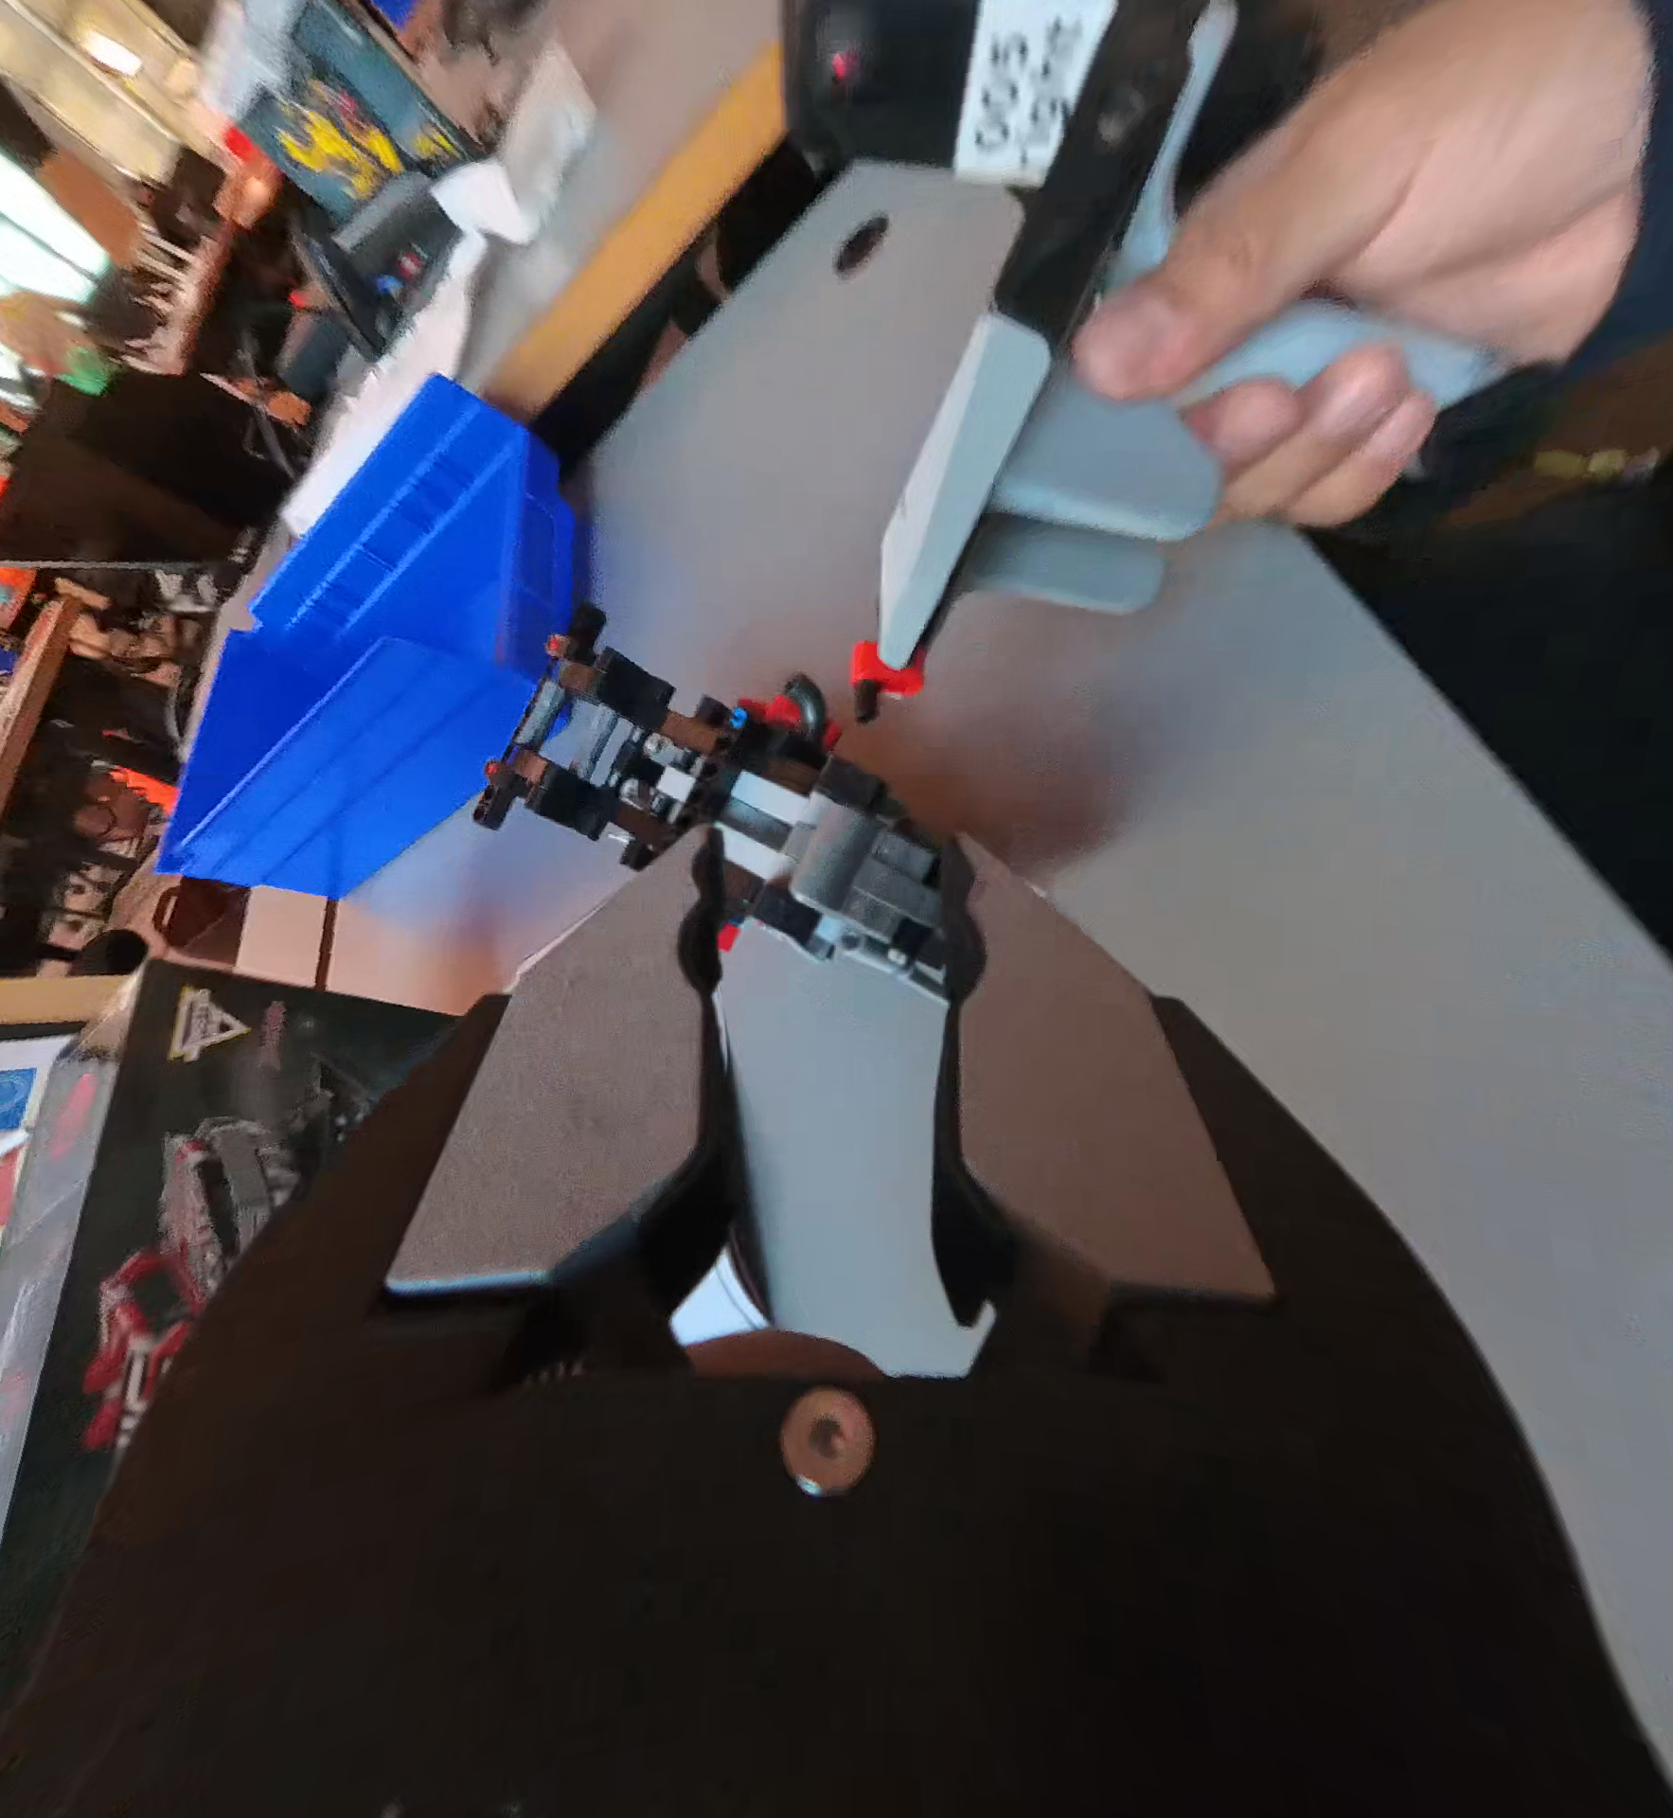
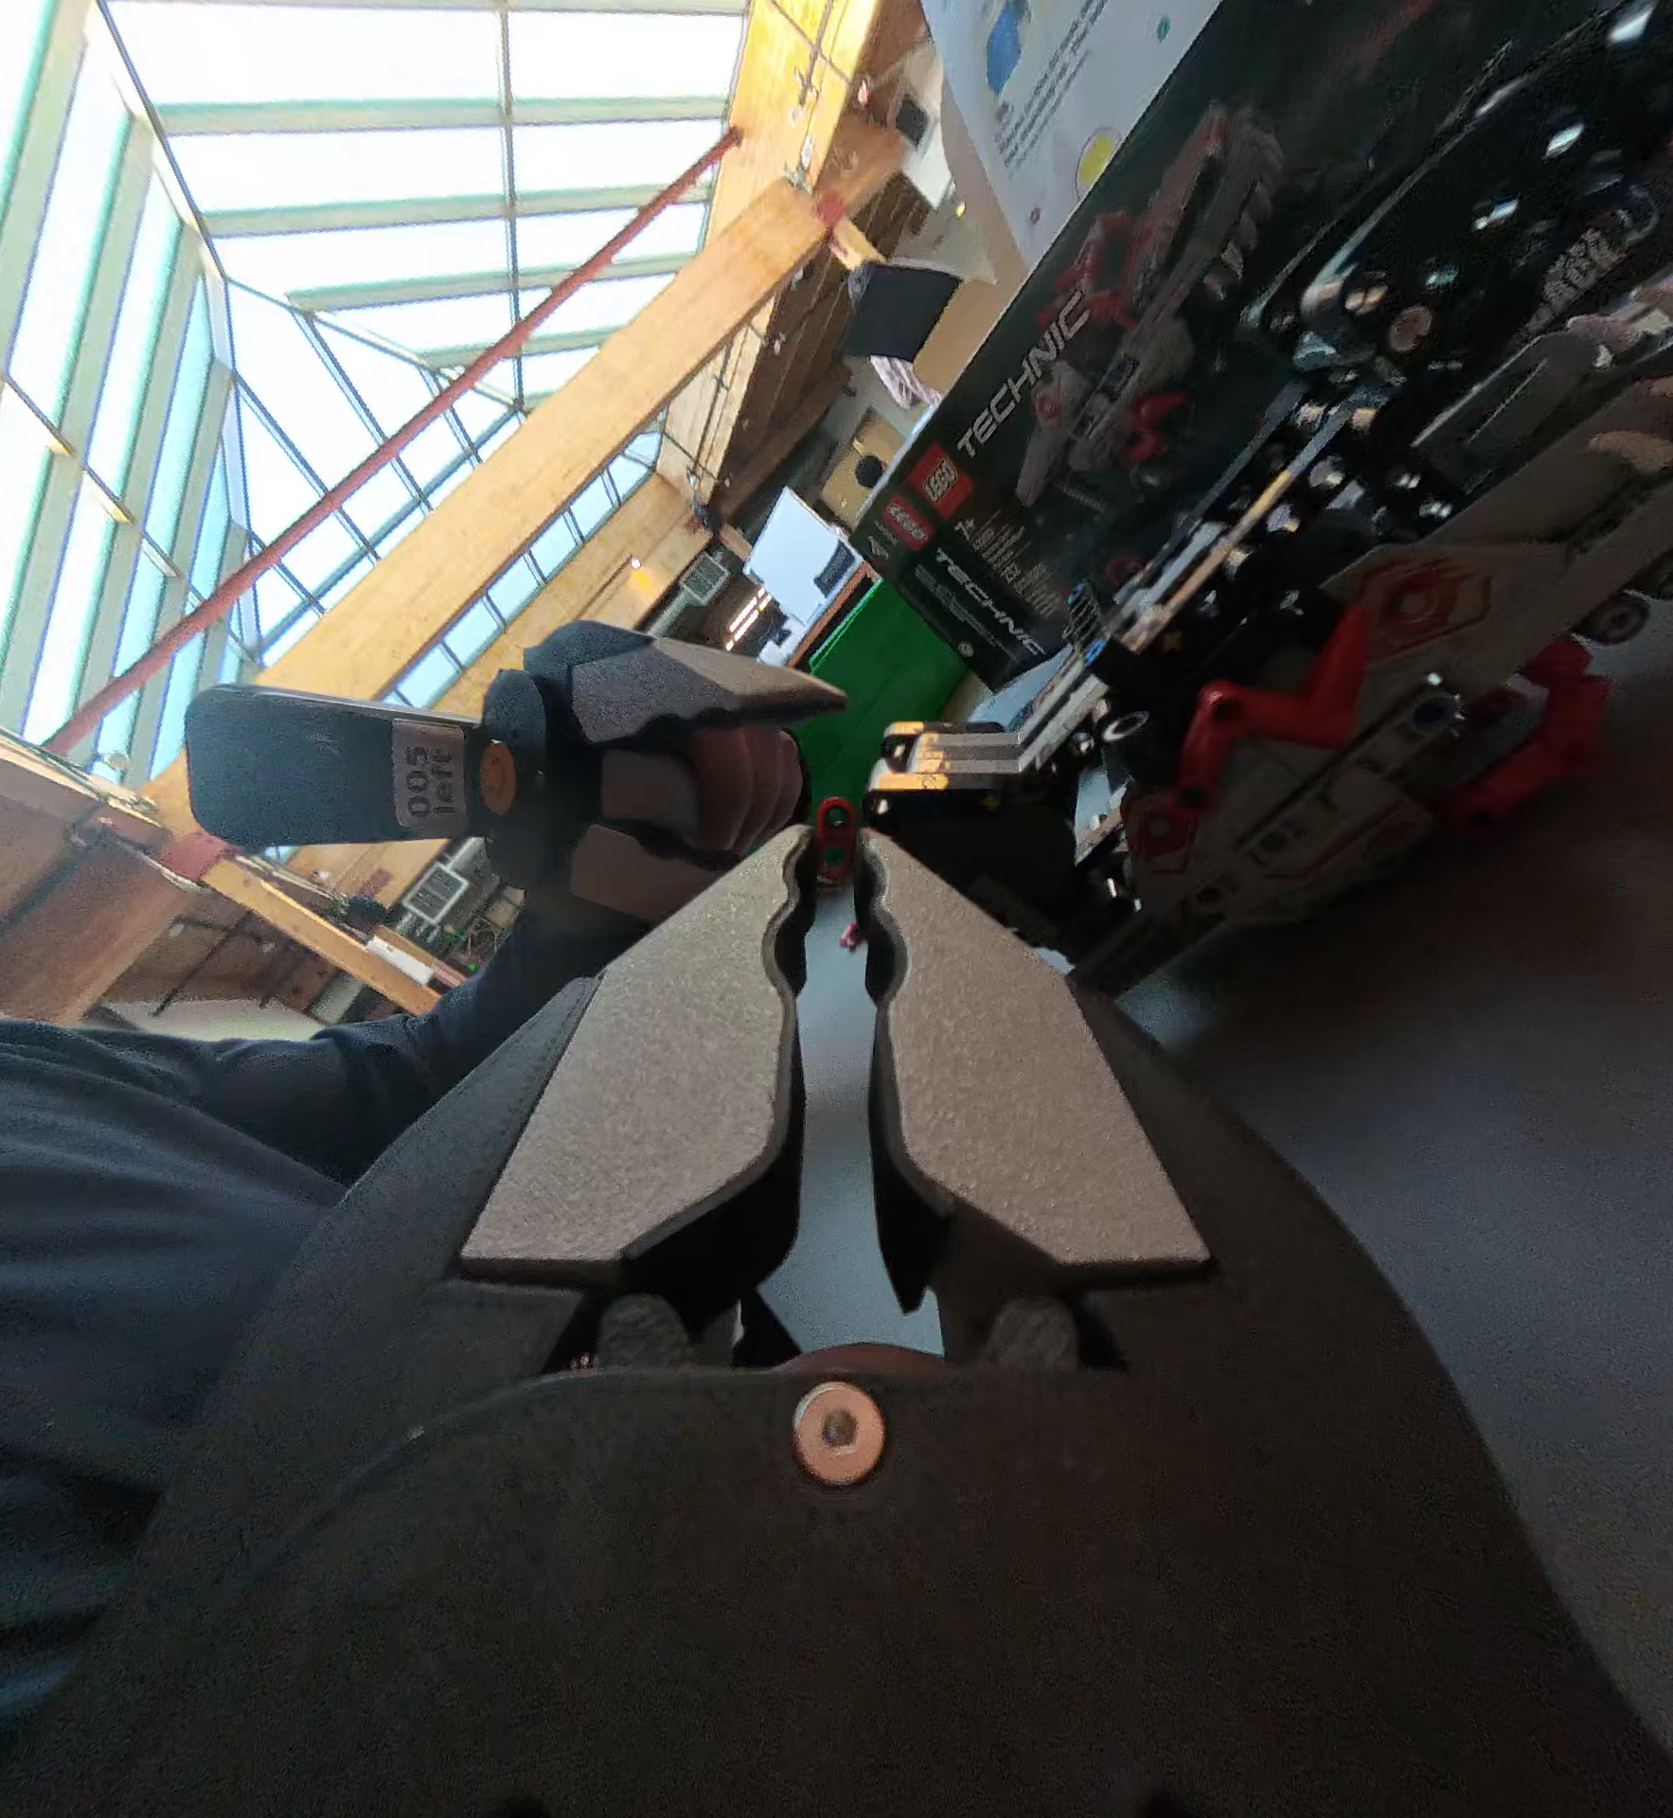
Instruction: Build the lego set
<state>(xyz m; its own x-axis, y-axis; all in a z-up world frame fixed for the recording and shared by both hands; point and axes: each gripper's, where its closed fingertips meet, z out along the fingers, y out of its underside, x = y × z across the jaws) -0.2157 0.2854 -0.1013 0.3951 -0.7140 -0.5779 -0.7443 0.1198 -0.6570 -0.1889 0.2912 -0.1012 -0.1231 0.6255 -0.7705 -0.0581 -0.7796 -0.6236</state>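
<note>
My left gripper (image 1: 832, 885) is shut on the near end of a black, grey and red Lego build (image 1: 675, 767), which it holds over the grey table (image 1: 1255, 836). My right gripper (image 1: 901, 644), held by a hand, is shut on a small red Lego piece (image 1: 883, 674) just right of the build's red and black top. In the right wrist view the right gripper (image 2: 834, 846) pinches the red piece (image 2: 834, 831) at its tips. The left gripper (image 2: 803, 767) is just beyond to the left, and the build (image 2: 1304, 748) is to the right.
Two stacked blue bins (image 1: 370, 689) stand behind the build. A black Lego box (image 1: 222, 1181) lies at my lower left and also shows in the right wrist view (image 2: 1058, 443). A person's dark sleeve (image 2: 124, 1181) fills the left. The table continues to the right. Both grippers' tips are close together, under 4 cm apart.
</note>
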